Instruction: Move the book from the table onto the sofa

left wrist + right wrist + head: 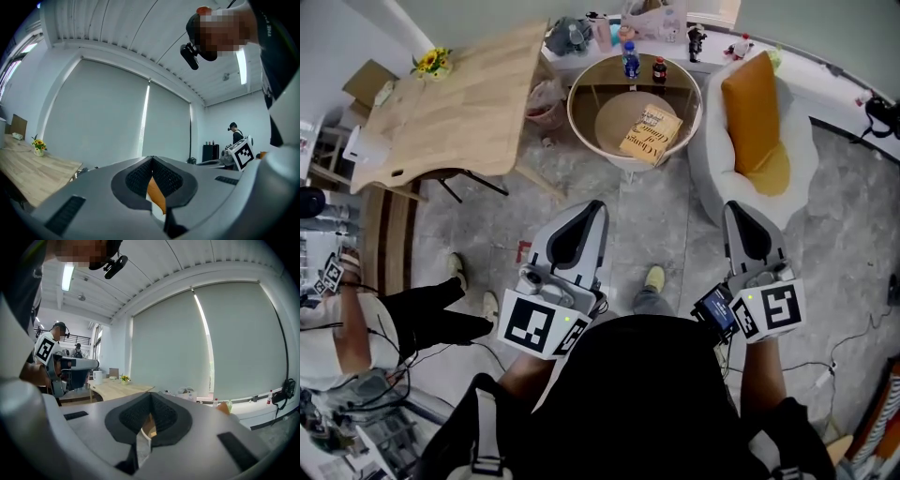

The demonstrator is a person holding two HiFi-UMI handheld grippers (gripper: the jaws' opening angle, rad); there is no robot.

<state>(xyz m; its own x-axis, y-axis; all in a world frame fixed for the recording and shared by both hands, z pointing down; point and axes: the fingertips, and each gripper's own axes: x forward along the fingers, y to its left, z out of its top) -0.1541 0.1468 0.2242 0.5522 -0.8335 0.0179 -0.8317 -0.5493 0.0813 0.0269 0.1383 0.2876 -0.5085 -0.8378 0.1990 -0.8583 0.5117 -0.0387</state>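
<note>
Left gripper (pixel 591 212): jaws pressed together, nothing between them. The orange glimpsed through the slit in the left gripper view is the cushion beyond. Right gripper (pixel 737 210): jaws likewise together, empty. Both sit low in the head view, pointing up-frame, well apart from the book.

Book (pixel 652 133): yellow cover, lying flat and askew on the round table (pixel 581 86), upper centre, toward the table's right side.
- Handling, judged: stiff cover, moderate weight, not fragile. The cover is probably smooth and the pages may fan if it is pinched by one cover only.
- Hold, judged: jaws across the full thickness at the near free edge or a corner, spine side for firmness.

Sofa (pixel 708 164): white, just right of the table, with an orange cushion (pixel 750 105) on the seat. Little bare seat shows.

In the way:
- the table's rim
- two bottles (pixel 630 62) at its far edge, near the book

Elsewhere:
- wooden table (pixel 459 103), upper left
- a second person (pixel 356 314), lower left
</note>
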